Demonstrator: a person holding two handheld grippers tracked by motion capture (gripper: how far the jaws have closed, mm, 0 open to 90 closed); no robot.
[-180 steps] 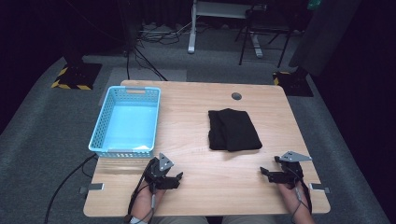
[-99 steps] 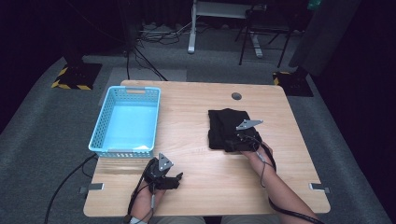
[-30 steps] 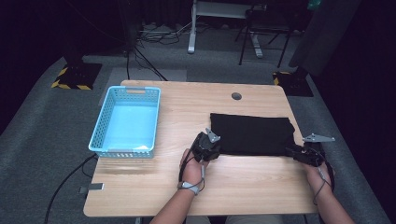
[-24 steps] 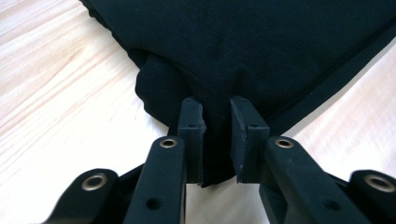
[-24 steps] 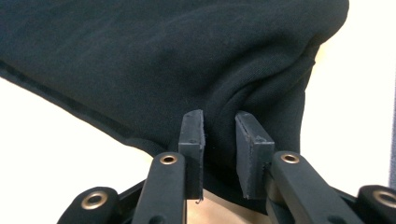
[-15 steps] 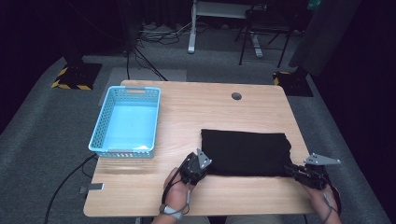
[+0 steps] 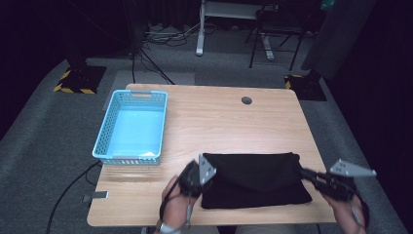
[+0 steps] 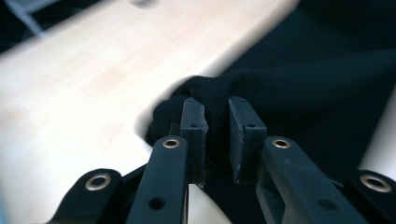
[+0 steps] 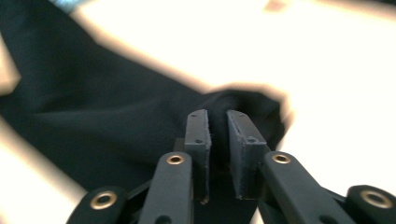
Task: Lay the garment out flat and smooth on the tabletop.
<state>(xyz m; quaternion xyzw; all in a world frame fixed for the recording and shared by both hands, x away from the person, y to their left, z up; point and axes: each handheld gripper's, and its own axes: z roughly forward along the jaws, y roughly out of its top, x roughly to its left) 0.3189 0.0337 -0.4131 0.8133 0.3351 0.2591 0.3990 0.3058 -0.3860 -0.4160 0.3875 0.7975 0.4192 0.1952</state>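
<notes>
- Cloth [image 7: 255, 178], black, lies spread along the near edge of the surface [image 7: 219, 122], between my two grippers.
- My left gripper [image 7: 203, 171] has its jaws clamped on the cloth's left corner.
- My right gripper [image 7: 311, 176] pinches a bunched fold at the right corner.
- I see the blue basket [image 7: 131, 127] well apart, far left.

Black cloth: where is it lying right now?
In the high view the black fabric cloth lies spread along the near right edge of the wooden table, stretched between both tongs, right of the light blue plastic basket.
</notes>
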